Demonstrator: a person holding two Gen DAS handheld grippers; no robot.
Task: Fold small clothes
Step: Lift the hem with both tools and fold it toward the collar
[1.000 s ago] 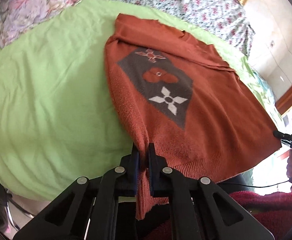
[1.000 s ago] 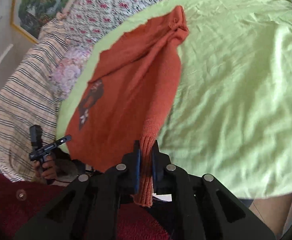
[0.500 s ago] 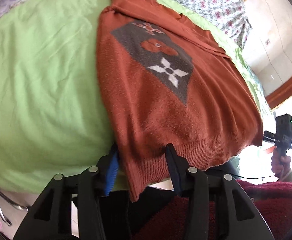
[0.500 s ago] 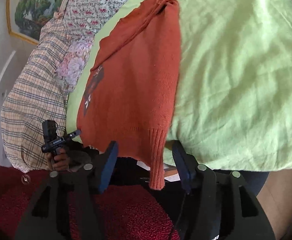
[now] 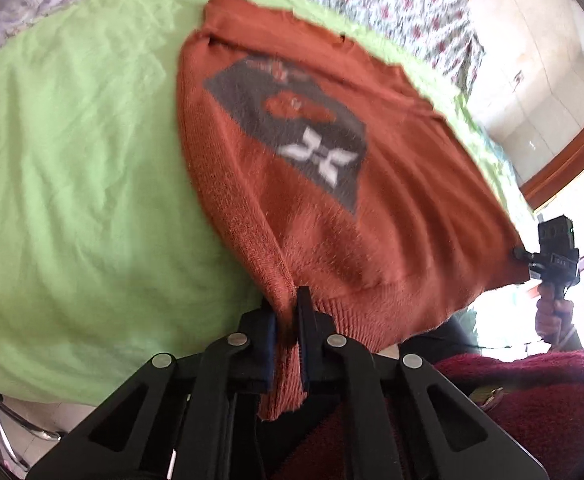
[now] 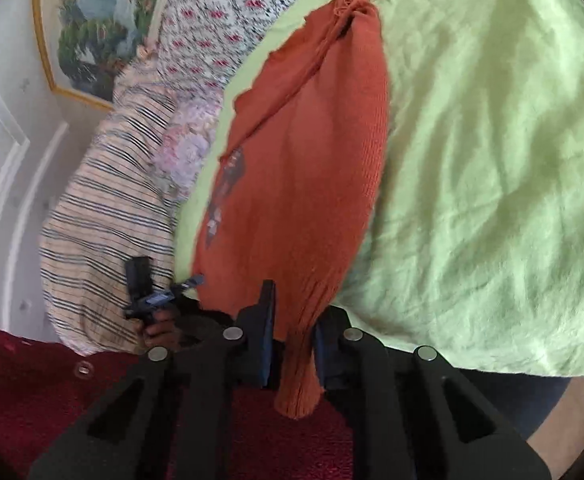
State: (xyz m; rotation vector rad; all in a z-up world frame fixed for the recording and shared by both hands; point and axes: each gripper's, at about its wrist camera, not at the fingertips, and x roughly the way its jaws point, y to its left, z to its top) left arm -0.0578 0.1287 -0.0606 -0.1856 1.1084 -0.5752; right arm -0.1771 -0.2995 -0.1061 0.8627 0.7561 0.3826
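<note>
Sweater (image 5: 331, 208) hem bunches inside both tools, pads hidden; pattern blurred.

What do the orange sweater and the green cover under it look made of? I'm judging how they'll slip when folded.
Orange sweater: a knit, probably wool or acrylic; matte and fuzzy, with visible stitch rows and a ribbed hem. Green cover: thin woven cloth, likely cotton or a blend; matte, finely creased, no pile. The exact fibre cannot be told in either.

Sweater (image 5: 331, 208) atop bedsheet (image 5: 72, 160)
</note>
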